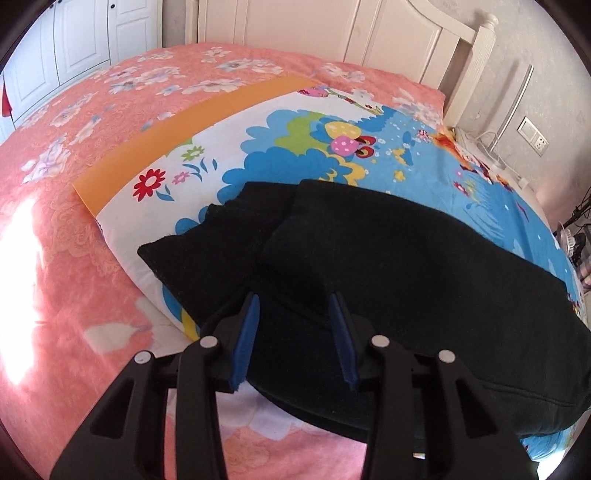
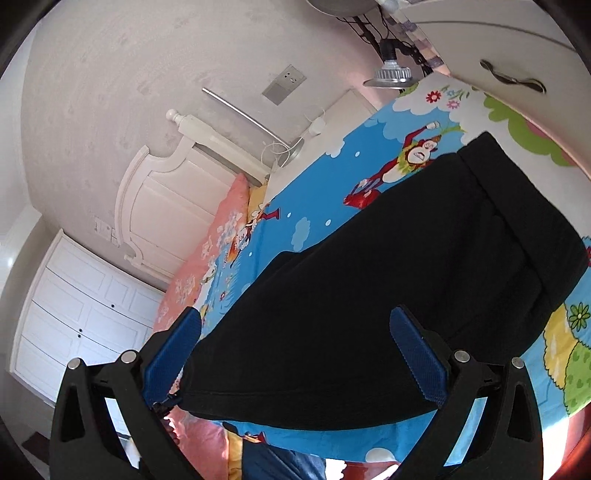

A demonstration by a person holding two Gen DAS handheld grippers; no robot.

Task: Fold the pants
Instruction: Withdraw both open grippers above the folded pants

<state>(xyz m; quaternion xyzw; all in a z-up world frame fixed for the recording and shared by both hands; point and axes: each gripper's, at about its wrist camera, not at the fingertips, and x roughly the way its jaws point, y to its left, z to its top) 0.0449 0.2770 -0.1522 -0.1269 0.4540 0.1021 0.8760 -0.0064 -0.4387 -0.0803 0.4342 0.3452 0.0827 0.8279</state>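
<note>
In the left wrist view, a pink quilt (image 1: 66, 229) with white flowers fills the left side, with a bright patch of sunlight on its near left part. To its right lies a cartoon sheet (image 1: 280, 147) with an orange band, spread over the quilt. The pants (image 1: 388, 258), black, lie flat on this sheet. Two leg ends point toward the left, one overlapping the other; the body of the garment runs to the right and reaches the near right edge of the view. The left gripper (image 1: 293, 306) hangs above the pants at the near edge, pointing steeply down. Its jaws stand partly apart at a narrow gap. The blue pads (image 1: 245, 339) are clear of the cloth; nothing is pinched between them. A white headboard (image 1: 388, 33) stands at the far side, and a wardrobe (image 1: 74, 44) at the far left.

In the right wrist view, the scene is rolled. The wardrobe (image 2: 74, 295) and headboard (image 2: 166, 206) appear at left, the quilt (image 2: 207, 266) next, then the sheet (image 2: 332, 177). The pants (image 2: 388, 288) run from lower left to upper right across the sheet. The right gripper (image 2: 295, 321) stands wide apart, one pad (image 2: 417, 358) on each side of the near end of the pants. Neither pad presses the cloth.
</note>
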